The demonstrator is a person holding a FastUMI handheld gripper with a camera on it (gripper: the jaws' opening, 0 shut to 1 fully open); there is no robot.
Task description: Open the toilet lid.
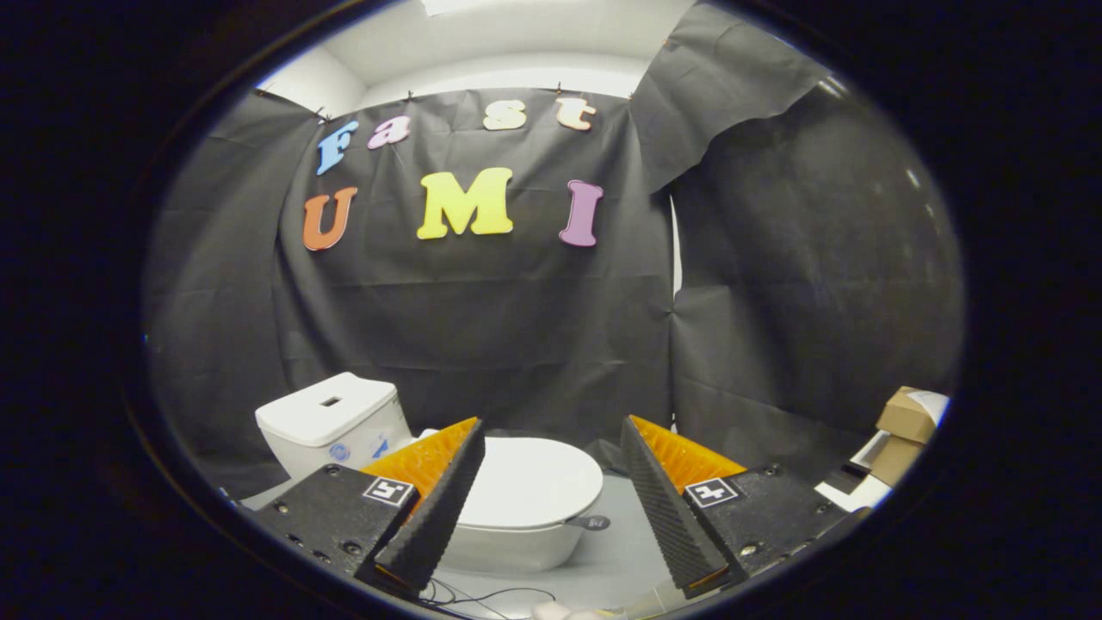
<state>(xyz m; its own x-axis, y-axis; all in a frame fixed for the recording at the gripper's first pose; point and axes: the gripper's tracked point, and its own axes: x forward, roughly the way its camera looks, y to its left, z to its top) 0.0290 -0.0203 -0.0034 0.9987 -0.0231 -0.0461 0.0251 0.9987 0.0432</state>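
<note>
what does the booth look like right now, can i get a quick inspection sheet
surface: pale floor, bare around the bowl
job's things: white toilet with lid down and closed; a small dark tab at its front edge; tank behind
clutter: cardboard boxes off to the side
grippers: gripper open, fingers spread, holding nothing, lid beyond them
cables: thin dark cables on the floor before the bowl
surroundings: black cloth wall all round

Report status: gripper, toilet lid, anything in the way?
Gripper open, holding nothing, short of the toilet. Toilet lid down, shut, its small front tab between the fingers' line. Cardboard boxes off to the side, path to lid open.
</note>
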